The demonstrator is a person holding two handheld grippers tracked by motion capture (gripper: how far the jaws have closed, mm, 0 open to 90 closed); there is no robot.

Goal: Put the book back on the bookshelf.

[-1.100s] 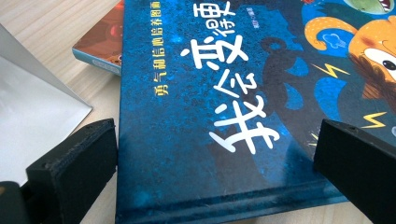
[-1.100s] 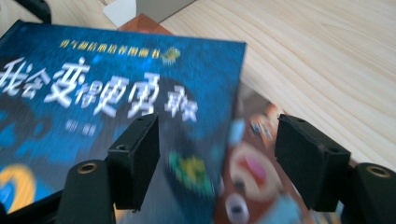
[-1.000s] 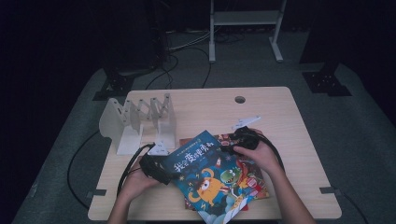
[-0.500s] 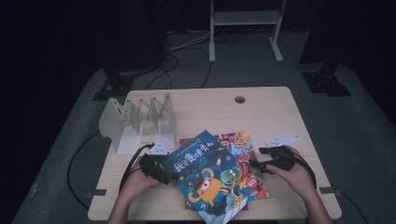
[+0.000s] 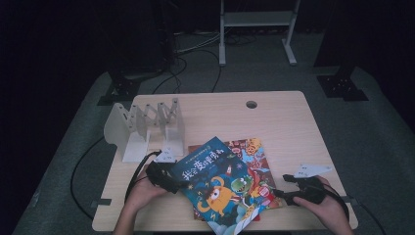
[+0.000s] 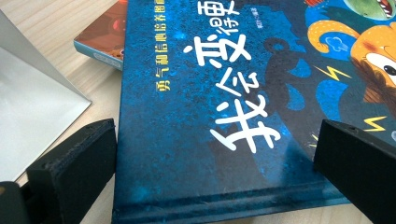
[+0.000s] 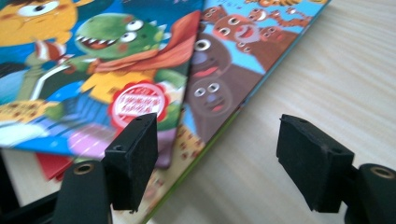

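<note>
Beside the books (image 5: 230,181), right gripper (image 5: 279,194) level.

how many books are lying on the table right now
At least 3. A blue book lies on top, nearest the left claw. An orange-red book sticks out beneath it at the far right. A third cover shows along the stack's right edge; more may be hidden underneath.

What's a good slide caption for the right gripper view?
Open right gripper at the edge of stacked picture books on a wooden table.
</note>
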